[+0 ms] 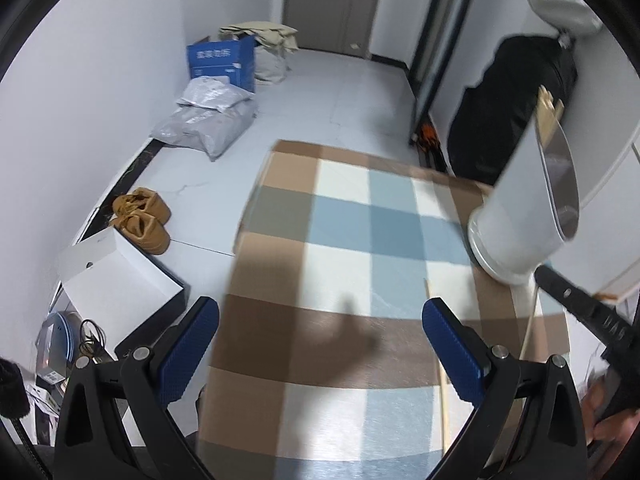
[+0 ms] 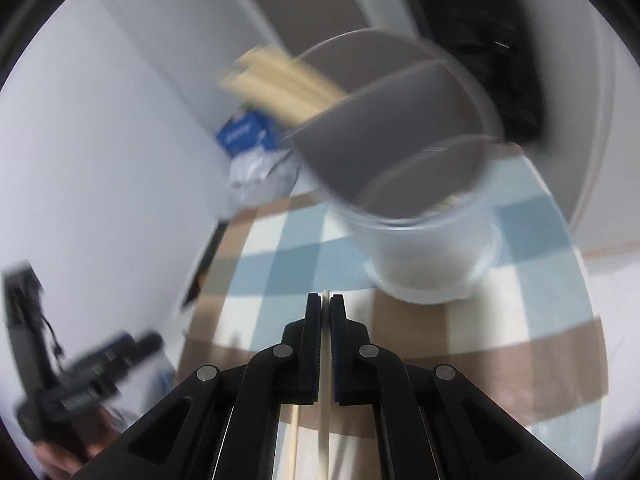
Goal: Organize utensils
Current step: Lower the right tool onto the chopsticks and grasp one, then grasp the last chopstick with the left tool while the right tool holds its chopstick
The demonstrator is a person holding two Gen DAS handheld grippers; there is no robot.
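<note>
With the right gripper clenched on a single pale chopstick, step in hand reads as carry-to-holder. Stick pinched between the blue pads, its tip just proud of the fingertips, the rest running back under the jaws. A second pale stick just left of the held one, lower, seemingly loose on the checked cloth.

Ahead and slightly right of the tips: white utensil holder on the cloth, mouth facing the tool, grey divider splitting it into compartments. A bundle of chopsticks already poking out of the far-left compartment; near compartment open, something pale at its bottom, too blurred to name.

Left gripper released, jaws wide, nothing between them, hanging over the cloth. One stick lying close by the inner side of its right finger. Holder far ahead and to the right, well apart.

Judgement: sorting partly done, at least one stick left on the cloth. Next move calls for raising the tip above the rim, lining it with the compartment that has the bundle, then letting go. Risk: tip catching the rim or divider.
</note>
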